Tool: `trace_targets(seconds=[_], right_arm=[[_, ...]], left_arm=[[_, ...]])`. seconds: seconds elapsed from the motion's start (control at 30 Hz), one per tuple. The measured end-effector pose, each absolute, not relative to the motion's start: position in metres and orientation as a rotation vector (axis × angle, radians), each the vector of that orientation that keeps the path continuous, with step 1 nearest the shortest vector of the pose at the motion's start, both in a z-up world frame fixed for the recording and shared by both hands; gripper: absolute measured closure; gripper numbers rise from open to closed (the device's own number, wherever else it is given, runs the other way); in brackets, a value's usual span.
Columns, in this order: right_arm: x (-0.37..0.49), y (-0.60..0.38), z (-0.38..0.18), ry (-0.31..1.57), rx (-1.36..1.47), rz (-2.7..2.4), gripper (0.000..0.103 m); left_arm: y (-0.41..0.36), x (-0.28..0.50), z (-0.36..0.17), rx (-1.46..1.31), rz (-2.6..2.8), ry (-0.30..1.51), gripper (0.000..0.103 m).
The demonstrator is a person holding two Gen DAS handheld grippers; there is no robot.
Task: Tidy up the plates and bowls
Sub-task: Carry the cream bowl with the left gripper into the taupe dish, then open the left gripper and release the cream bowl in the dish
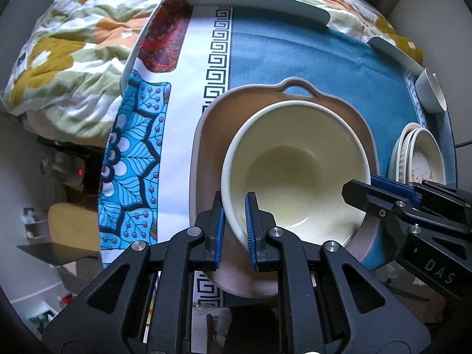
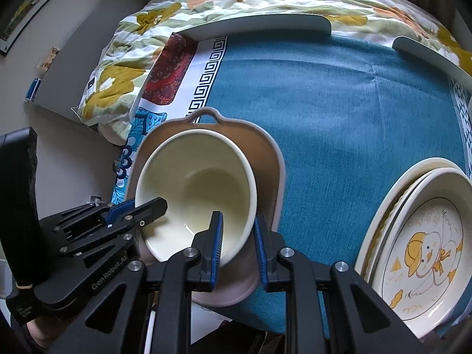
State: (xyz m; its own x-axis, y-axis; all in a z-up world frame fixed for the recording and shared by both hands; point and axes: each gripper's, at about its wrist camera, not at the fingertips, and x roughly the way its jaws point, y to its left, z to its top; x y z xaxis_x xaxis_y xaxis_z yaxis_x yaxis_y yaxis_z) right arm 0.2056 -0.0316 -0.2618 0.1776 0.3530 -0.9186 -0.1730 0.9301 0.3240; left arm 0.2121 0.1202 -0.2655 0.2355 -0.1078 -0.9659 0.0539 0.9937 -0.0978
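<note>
We read two markings, both on the black plastic tools. In the right wrist view, pale lettering spelling "GenRobot.AI" runs along the body of the left tool (image 2: pixel 153 209), on the flat black arm below its blue-padded fingers. In the left wrist view, the body of the right tool (image 1: pixel 358 190) carries pale capitals "DAS" near the picture's right edge; the word is cut off there. The cartoon duck plate (image 2: pixel 424 259) bears faint brown marks that we cannot read.
</note>
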Motion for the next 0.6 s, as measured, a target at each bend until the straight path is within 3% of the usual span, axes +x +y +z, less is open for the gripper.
trace_targets(seconds=[0.6], right_arm=[[0.188, -0.066, -0.214, 1.228, 0.244, 0.412, 0.084]], left_arm=[[0.122, 0.195, -0.200, -0.090, -0.118, 1.204, 0.092]])
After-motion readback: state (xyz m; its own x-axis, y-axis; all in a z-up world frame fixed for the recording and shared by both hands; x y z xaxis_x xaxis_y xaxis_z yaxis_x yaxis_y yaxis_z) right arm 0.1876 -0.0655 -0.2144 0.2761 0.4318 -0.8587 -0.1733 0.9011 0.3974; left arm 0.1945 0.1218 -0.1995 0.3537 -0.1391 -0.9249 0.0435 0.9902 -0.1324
